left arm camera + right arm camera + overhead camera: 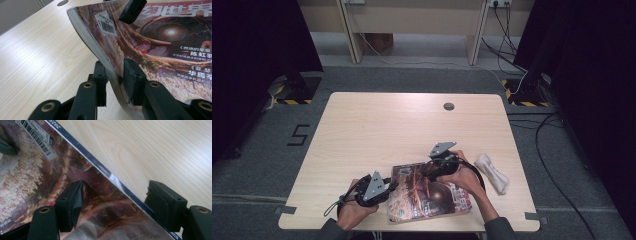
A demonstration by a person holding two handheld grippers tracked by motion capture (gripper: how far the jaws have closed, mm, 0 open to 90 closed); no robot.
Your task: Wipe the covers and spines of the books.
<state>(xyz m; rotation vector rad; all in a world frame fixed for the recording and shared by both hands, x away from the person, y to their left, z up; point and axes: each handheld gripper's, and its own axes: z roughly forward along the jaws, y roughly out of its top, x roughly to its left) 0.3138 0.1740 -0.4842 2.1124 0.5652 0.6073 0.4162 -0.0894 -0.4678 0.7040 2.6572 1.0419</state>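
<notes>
My left tongs [113,80] pinch the magazine [427,192] at its left edge: in the left gripper view one jaw sits under the stacked pages and the other presses on the cover, and the edge bows upward between them. In the high view my left hand [352,207] wraps the left tongs [387,187] from about 7 o'clock, forearm entering from the bottom edge, the jaws pointing toward 3 o'clock at the magazine.

My right tongs [116,205] stand spread. In the right gripper view one jaw rests on the cover and the other hangs past the magazine's dark border, over bare wood; the border runs between them and nothing is pinched. In the high view my right hand [464,177] lies across the magazine's upper right part, forearm rising from 5 o'clock, the right tongs [429,170] pointing toward 9 o'clock.

The magazine lies near the front edge of the surface [412,125], roughly at centre, its left side raised. A barcode label [106,23] sits on the cover near a corner. At 3 o'clock from my right hand a white cloth [492,172] lies on the surface, apart from the magazine.
</notes>
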